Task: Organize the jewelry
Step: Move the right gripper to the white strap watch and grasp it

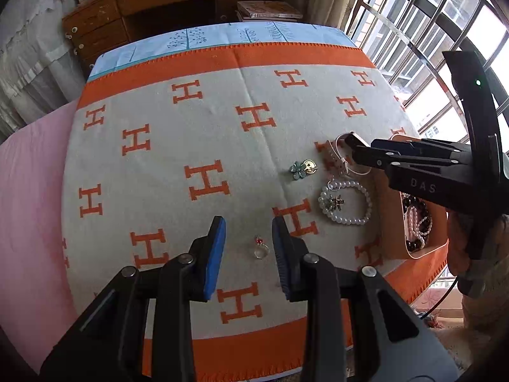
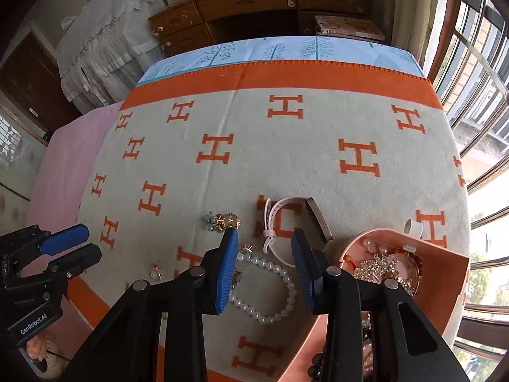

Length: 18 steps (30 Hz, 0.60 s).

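A small silver ring with a red stone (image 1: 261, 248) lies on the H-patterned blanket (image 1: 203, 127), low between the blue pads of my left gripper (image 1: 248, 248), which stands open above it without touching. My right gripper (image 2: 264, 238) is open too, hovering over a pearl bracelet (image 2: 270, 289). A white-strapped watch (image 2: 286, 213) lies just beyond its tips. A teal flower and gold brooch (image 2: 224, 221) sits by the left fingertip. In the left wrist view the right gripper (image 1: 353, 145) reaches in over the watch (image 1: 338, 156).
A pink box (image 2: 445, 251) holding several beads and brooches stands at the blanket's right, with a white band (image 2: 413, 226) on its far rim. My left gripper (image 2: 76, 248) shows at the right wrist view's left edge. A wooden dresser (image 2: 254, 3) stands behind and a barred window (image 1: 429, 16) to the right.
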Each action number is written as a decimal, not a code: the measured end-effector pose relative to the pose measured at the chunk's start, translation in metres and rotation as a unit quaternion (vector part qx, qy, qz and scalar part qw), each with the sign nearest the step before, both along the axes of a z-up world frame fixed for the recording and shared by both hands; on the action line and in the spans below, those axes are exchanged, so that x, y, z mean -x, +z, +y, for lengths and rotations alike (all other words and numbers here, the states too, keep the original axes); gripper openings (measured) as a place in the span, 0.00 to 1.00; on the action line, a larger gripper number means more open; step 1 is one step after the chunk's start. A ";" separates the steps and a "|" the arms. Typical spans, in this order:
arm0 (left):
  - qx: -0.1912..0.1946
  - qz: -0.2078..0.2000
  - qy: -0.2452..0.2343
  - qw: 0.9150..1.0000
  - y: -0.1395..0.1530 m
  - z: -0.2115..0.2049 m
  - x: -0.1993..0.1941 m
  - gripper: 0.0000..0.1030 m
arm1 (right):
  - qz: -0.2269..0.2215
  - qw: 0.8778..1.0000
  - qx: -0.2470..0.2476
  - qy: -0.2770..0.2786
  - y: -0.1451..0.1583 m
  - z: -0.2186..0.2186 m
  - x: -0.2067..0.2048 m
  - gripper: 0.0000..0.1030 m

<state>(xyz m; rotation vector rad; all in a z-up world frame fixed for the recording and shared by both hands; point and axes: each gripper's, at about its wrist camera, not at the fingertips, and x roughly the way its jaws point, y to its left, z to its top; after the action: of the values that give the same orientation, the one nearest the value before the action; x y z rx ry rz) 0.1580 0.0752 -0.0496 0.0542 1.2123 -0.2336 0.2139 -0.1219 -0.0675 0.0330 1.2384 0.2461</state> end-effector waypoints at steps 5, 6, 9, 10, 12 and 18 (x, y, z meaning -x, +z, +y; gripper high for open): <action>0.009 0.021 -0.015 1.000 -0.025 -0.007 -0.007 0.26 | 0.034 0.999 0.034 0.002 -0.038 0.011 -0.019 0.31; 0.011 0.025 -0.017 0.999 -0.029 -0.009 -0.008 0.26 | 0.039 0.998 0.041 0.004 -0.047 0.014 -0.025 0.30; 0.013 0.032 -0.025 0.999 -0.038 -0.014 -0.011 0.26 | 0.052 0.997 0.057 0.008 -0.064 0.019 -0.032 0.28; 0.015 0.034 -0.026 0.999 -0.040 -0.015 -0.012 0.26 | 0.053 0.996 0.064 0.009 -0.067 0.020 -0.033 0.25; 0.017 0.037 -0.029 0.999 -0.044 -0.018 -0.014 0.26 | 0.044 0.996 0.081 0.016 -0.069 0.023 -0.034 0.21; 0.017 0.046 -0.037 0.998 -0.053 -0.030 -0.022 0.26 | 0.026 0.995 0.092 0.031 -0.068 0.031 -0.028 0.09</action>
<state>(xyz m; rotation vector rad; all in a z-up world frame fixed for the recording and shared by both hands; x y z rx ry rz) 0.1804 0.0453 -0.1028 0.0593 1.2994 -0.3248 0.2421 -0.0912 -0.1356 -0.1588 1.3107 0.1844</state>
